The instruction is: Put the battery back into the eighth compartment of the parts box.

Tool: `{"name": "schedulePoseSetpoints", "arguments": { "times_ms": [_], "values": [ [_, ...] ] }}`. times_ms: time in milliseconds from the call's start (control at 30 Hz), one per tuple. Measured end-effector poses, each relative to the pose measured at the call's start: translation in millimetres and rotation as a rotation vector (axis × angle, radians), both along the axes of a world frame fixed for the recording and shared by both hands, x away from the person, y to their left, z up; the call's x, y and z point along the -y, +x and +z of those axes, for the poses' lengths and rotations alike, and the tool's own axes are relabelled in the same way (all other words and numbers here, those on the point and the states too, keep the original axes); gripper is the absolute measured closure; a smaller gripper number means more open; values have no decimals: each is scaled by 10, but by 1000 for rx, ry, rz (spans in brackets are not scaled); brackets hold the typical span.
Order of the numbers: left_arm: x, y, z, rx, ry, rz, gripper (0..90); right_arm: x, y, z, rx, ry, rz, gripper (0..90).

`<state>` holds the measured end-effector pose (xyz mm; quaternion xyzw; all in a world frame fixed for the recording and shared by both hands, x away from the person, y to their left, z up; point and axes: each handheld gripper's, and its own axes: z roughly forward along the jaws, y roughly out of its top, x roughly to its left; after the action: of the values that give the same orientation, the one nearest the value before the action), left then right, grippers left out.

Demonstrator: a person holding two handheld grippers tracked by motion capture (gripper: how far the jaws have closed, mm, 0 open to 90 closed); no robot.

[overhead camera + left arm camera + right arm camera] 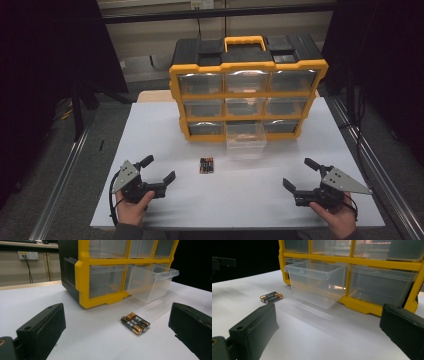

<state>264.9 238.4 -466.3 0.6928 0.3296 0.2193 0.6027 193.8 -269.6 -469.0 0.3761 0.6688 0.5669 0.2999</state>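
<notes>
A small bundle of batteries [206, 165] lies on the white table [250, 195], in front of a yellow and black drawer organiser [247, 92]. The organiser's bottom middle clear drawer [245, 140] is pulled out and looks empty. My left gripper [159, 169] rests at the near left, jaws wide open with nothing between them, left of the batteries [135, 323]. My right gripper [299, 174] sits at the near right, also open and empty. From it the batteries [271, 297] lie far left, beside the open drawer [317, 282].
The organiser holds several closed clear drawers and has a yellow handle [244, 42] on top. Metal rails [65, 175] run along both sides of the table. Bare table surface lies between the two grippers.
</notes>
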Motion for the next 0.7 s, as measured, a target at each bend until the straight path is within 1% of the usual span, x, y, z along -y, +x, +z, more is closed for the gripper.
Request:
{"name": "schedulePoseSetpoints", "arguments": {
  "times_ms": [33, 67, 100, 167, 233, 300, 333, 367, 433, 467, 500, 533, 567, 600, 633, 667, 700],
  "values": [
    [9, 3, -1, -3, -1, 3, 11, 0, 0, 0, 0, 0, 0, 7],
    [27, 10, -1, -7, 15, 8, 11, -2, -10, 7, 2, -4, -3, 7],
    [32, 17, -2, -11, 13, 1, 11, -7, -13, 9, 2, -5, 0, 7],
    [49, 31, 10, -23, 29, 14, 10, -7, -20, 9, -4, -6, 7, 7],
    [64, 37, 13, -26, 28, 16, 10, -4, -20, 9, 1, -7, 5, 7],
    [112, 51, 10, -41, 46, 29, 9, -1, -20, 11, -2, -1, 1, 7],
    [117, 58, 11, -44, 54, 27, 10, -3, -19, 10, -4, 0, 1, 7],
    [131, 63, 11, -49, 47, 27, 10, -8, -20, 8, -10, 1, 1, 7],
    [138, 73, 13, -50, 48, 26, 10, -9, -15, 6, -7, 0, 8, 7],
    [149, 80, 18, -51, 49, 33, 9, -11, -15, 8, -5, -1, 10, 7],
    [154, 86, 27, -54, 59, 46, 9, -11, -15, 8, -5, -1, 10, 7],
    [179, 105, 34, -67, 46, 46, 10, -13, -15, 9, -3, -4, 16, 8],
    [179, 105, 34, -67, 46, 46, 10, -13, -15, 9, -3, -4, 16, 8],
    [199, 113, 36, -77, 41, 46, 10, -12, -17, 10, -4, -5, 15, 8],
    [213, 124, 38, -79, 49, 42, 10, -13, -15, 9, -3, -3, 15, 8],
    [252, 143, 41, -93, 58, 52, 10, -14, -13, 7, -7, 0, 13, 8],
    [263, 157, 45, -98, 63, 53, 10, -13, -13, 7, -9, 2, 11, 8]
  ]
}}
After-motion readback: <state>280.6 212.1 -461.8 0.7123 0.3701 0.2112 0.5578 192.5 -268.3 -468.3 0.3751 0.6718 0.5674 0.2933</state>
